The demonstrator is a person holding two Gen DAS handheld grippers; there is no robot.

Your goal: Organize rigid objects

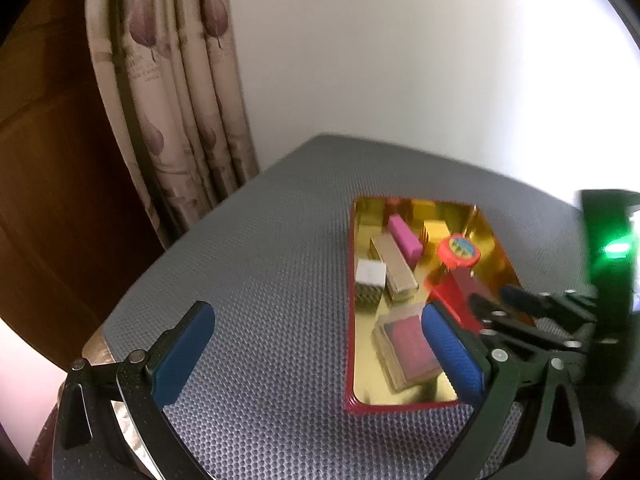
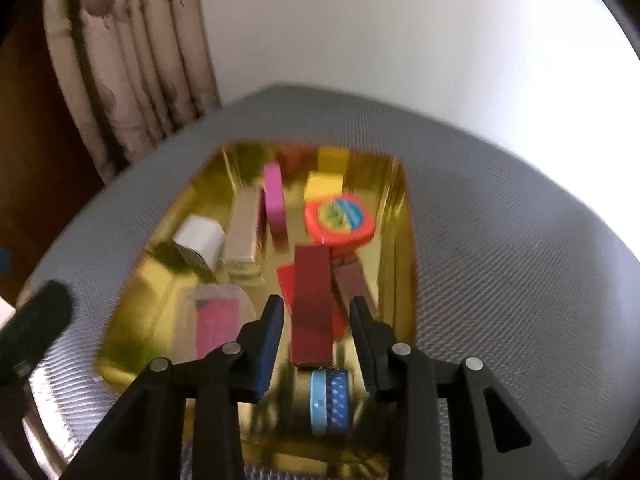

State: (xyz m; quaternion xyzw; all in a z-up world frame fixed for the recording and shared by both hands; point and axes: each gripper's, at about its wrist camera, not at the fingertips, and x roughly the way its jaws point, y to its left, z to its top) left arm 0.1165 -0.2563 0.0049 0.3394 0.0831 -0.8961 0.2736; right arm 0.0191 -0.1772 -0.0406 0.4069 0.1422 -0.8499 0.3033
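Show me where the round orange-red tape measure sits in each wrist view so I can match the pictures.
Left wrist view: tape measure right of centre, at the gold tray's right side, beyond the right tool.
Right wrist view: tape measure just above centre, beyond the dark red block.
Shared landmark: the pink block, just left of it in both.
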